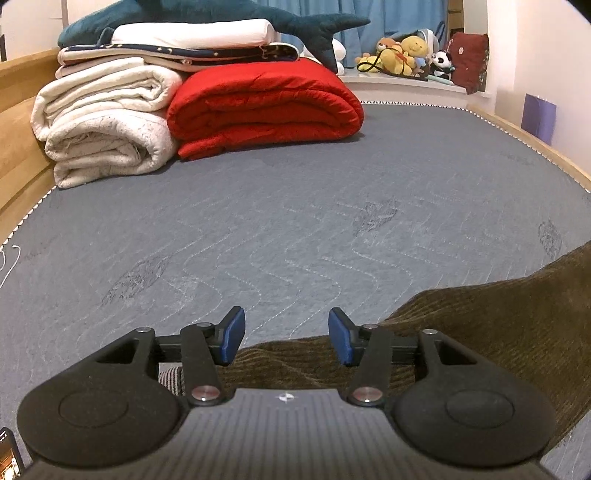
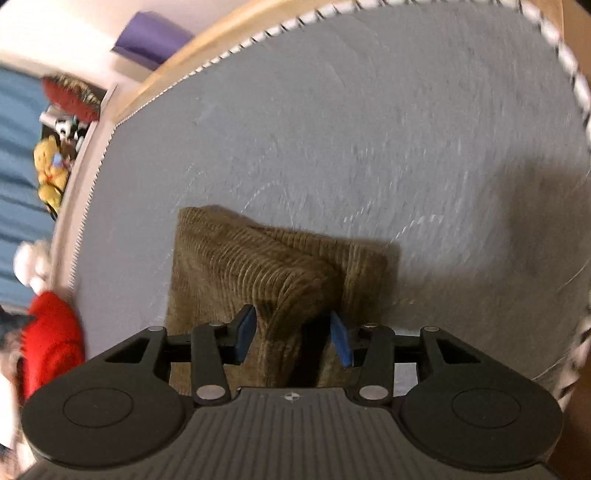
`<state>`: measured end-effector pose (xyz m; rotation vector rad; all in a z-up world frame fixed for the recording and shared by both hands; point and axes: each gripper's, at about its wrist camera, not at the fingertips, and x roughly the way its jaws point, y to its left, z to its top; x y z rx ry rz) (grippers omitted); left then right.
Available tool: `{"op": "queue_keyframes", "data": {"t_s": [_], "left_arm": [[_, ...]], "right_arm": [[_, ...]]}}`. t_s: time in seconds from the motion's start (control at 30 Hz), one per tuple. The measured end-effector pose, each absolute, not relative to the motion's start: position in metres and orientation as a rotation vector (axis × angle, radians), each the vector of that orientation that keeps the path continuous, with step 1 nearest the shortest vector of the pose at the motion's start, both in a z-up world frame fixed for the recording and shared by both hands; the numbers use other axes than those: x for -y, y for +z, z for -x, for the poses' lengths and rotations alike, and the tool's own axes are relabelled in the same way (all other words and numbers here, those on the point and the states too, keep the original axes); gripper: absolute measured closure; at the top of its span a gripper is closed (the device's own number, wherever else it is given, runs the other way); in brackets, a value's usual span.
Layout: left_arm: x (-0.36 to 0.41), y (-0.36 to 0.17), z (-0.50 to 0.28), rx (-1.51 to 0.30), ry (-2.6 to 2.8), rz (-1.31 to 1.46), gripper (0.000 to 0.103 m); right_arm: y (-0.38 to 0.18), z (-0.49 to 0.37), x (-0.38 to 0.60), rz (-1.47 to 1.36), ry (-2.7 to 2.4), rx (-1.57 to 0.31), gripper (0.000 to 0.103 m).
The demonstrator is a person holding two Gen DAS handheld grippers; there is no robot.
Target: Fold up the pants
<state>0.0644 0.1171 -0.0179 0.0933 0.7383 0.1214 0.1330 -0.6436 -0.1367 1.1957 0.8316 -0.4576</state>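
Note:
The olive-brown corduroy pants [image 1: 491,325] lie on the grey quilted mattress [image 1: 295,221], running from under my left gripper off to the right. My left gripper [image 1: 286,338] is open just above their near edge, holding nothing. In the blurred right wrist view the pants [image 2: 258,258] are bunched into a raised fold. That fold stands between the blue pads of my right gripper [image 2: 293,338], whose jaws are wide apart; I cannot tell whether the pads press the cloth.
Folded white quilts [image 1: 103,122] and a red quilt [image 1: 266,107] are stacked at the far left of the bed, with a plush shark [image 1: 221,14] on top. Soft toys [image 1: 402,55] sit on a ledge beyond. A wooden bed frame [image 1: 532,140] borders the mattress.

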Motion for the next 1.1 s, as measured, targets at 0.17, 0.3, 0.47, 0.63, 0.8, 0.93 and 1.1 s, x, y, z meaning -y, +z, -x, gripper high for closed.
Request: {"op": "queue_keyframes", "data": {"t_s": [0.17, 0.3, 0.47, 0.63, 0.8, 0.93, 1.1], "left_arm": [[-0.110, -0.019, -0.066, -0.731, 0.110, -0.111, 0.047], [-0.108, -0.018, -0.064, -0.725, 0.109, -0.117, 0.047], [-0.111, -0.017, -0.063, -0.720, 0.115, -0.111, 0.047], [-0.108, -0.023, -0.065, -0.749, 0.101, -0.134, 0.042], [-0.120, -0.028, -0.067, -0.784, 0.081, -0.078, 0.039], [-0.134, -0.045, -0.072, -0.860, 0.041, -0.035, 0.070], [-0.168, -0.098, -0.083, -1.085, 0.113, -0.062, 0.093]], "right_arm": [[-0.141, -0.139, 0.650, -1.194, -0.464, -0.753, 0.056], [-0.128, -0.128, 0.652, -1.142, -0.464, -0.664, 0.090], [-0.080, -0.105, 0.626, -0.903, -0.509, -0.596, 0.091], [-0.101, -0.111, 0.633, -0.827, -0.627, -0.740, 0.090], [-0.109, -0.107, 0.640, -0.853, -0.706, -0.757, 0.080], [-0.074, -0.117, 0.605, -0.644, -0.557, -0.627, 0.062], [-0.074, -0.144, 0.570, -0.596, -0.261, -0.660, 0.059]]}}
